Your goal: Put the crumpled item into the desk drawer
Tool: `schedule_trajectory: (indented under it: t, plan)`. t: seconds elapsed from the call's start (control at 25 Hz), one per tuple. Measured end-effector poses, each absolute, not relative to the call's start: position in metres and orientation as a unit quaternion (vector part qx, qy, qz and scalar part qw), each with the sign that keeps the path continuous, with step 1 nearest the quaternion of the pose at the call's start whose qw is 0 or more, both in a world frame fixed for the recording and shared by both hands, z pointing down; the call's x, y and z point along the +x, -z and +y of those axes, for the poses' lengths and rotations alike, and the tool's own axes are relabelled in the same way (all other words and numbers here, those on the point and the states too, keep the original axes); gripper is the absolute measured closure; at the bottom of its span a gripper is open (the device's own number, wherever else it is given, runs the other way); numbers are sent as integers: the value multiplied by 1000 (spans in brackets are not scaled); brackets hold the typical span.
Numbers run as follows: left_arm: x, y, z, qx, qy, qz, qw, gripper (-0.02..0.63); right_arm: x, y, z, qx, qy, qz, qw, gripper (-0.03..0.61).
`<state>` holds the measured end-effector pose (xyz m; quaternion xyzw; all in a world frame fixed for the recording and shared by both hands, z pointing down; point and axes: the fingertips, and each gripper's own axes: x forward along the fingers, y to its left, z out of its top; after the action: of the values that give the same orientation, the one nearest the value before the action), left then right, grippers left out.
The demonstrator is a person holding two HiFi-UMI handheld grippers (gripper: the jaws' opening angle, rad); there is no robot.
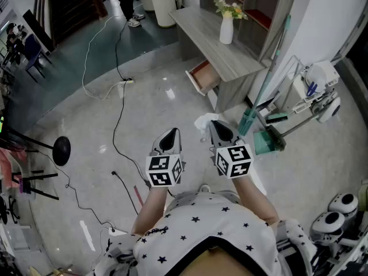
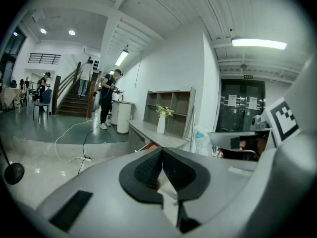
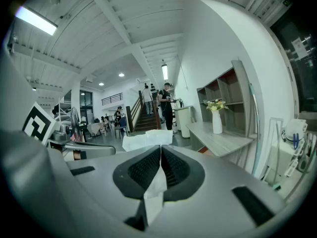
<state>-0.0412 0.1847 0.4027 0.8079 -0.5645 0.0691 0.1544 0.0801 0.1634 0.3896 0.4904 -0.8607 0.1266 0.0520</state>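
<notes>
The crumpled white item (image 1: 203,122) sticks out ahead of my right gripper (image 1: 215,126), which is shut on it; in the right gripper view the crumpled item (image 3: 147,140) rises above the closed jaws of the right gripper (image 3: 160,151). My left gripper (image 1: 170,134) hangs beside it, jaws together, with nothing seen sticking out of it in the head view; the left gripper (image 2: 162,153) points toward the desk. The grey desk (image 1: 213,36) stands ahead, its drawer (image 1: 202,77) pulled open with a reddish inside. Both grippers are above the floor, well short of the drawer.
A white vase with flowers (image 1: 226,26) stands on the desk under a shelf unit (image 1: 259,4). A green dustpan (image 1: 264,142) and broom (image 1: 267,79) lean at the right. Cables (image 1: 118,125) cross the floor at the left. A white bin (image 1: 161,2) stands beyond the desk.
</notes>
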Motion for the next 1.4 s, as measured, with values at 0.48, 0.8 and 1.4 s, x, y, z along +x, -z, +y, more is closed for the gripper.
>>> schedule_trajectory:
  t: [0.48,0.8,1.4]
  plan:
    - [-32,-405,220,815,-66,-555,154,601,82,-388,204,486,-124,-864,50,577]
    - [-25,-409,225,814,-60,-556,158,601,87,-391,211,476,-128,-868,54,575]
    - [-36,-418,210,797,-50,-575,178,601,81,-398,192,465,-143,-872,51,575]
